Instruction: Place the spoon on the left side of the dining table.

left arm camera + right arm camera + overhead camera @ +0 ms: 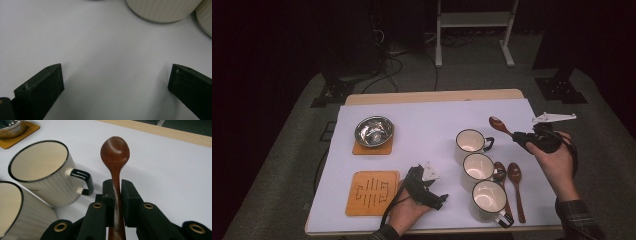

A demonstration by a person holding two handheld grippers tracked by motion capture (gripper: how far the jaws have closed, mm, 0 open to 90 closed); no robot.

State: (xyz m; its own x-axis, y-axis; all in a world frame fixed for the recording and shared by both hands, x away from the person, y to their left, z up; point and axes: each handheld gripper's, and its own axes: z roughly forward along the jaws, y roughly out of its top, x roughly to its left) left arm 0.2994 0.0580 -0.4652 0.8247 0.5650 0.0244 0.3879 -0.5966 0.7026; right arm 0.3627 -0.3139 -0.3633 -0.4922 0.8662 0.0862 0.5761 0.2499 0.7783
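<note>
Nearby, three cream mugs with dark rims stand in a row on the white desk [422,125]: far mug [470,145], middle mug [477,171], near mug [488,200]. Two more wooden spoons [516,187] lie just beside them. A steel bowl [373,131] sits on a coaster, and a bare wooden coaster [372,193] lies closer in. The right claw [116,191] pinches the handle of a dark red-brown wooden spoon [115,152], its smooth oval bowl raised above the desk beside the far mug. The left claw [116,82] is spread wide over bare desk.
</note>
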